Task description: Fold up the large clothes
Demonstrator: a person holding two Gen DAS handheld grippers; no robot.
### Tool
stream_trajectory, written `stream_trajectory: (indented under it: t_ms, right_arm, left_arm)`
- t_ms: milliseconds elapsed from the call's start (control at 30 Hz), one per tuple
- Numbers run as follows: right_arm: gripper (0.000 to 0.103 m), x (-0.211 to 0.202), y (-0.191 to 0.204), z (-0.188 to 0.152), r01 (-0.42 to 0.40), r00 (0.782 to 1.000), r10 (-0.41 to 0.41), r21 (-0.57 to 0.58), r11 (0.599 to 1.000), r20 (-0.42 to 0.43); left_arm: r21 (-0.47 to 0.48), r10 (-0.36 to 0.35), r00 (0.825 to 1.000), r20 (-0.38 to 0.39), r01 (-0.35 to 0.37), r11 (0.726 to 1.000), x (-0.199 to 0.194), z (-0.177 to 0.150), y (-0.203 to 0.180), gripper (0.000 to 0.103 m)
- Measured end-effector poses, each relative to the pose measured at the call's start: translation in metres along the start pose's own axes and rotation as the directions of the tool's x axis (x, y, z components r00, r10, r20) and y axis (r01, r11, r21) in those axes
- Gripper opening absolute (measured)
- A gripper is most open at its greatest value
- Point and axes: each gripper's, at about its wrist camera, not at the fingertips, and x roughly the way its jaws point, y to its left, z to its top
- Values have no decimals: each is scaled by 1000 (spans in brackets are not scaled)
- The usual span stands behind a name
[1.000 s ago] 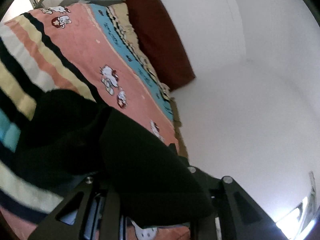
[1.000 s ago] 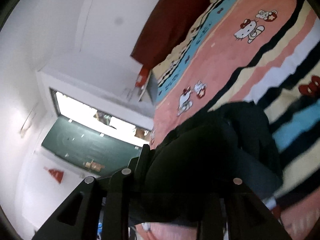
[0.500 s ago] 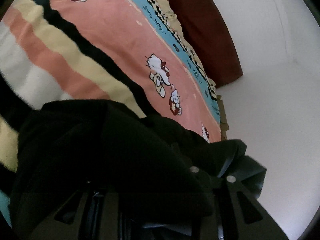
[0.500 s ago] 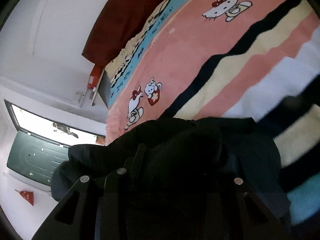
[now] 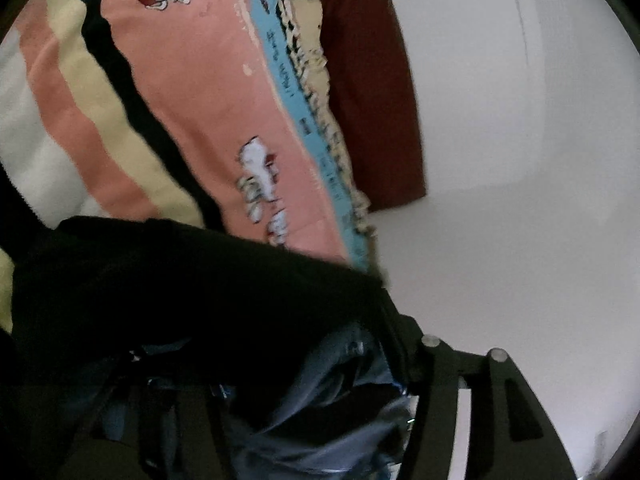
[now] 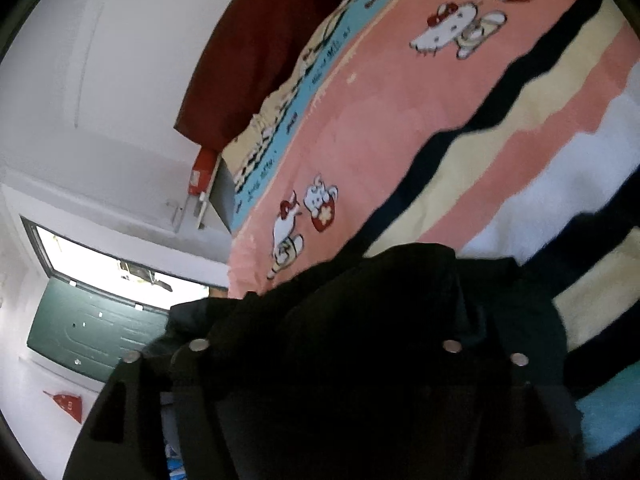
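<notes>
A large black garment [image 5: 180,292] with a bluish-grey lining [image 5: 336,392] is bunched over my left gripper [image 5: 280,384], which is shut on it; the cloth hides the fingertips. The same black garment [image 6: 380,320] drapes over my right gripper [image 6: 324,364], which is shut on it, fingertips hidden. Both hold it just above a striped cartoon-cat blanket [image 5: 188,92] on the bed, also in the right wrist view [image 6: 400,120].
A dark red headboard cushion [image 5: 372,100] stands against the white wall [image 5: 520,200] beyond the blanket's edge. In the right wrist view the cushion [image 6: 256,40], a red box [image 6: 202,170] on a grey shelf and a window [image 6: 112,268] show at left.
Both grippers have swung with the black garment over the blanket. The garment's bluish lining now shows in the left wrist view. The grips are unchanged.
</notes>
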Motion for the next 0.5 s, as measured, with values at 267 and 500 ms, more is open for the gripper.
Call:
stream_trajectory:
  t_ms: [267,500]
  right_arm:
    - [78,-56,32,6,30,997,-23,-90,996,78]
    - [78,-93,78,-14,100,993,-81,-251,963,87]
  left_arm:
    - [50,43,996,79,-47,998,-57,1,-42,56]
    - [273,283,953,108,-303,913,-84,-30,-95,56]
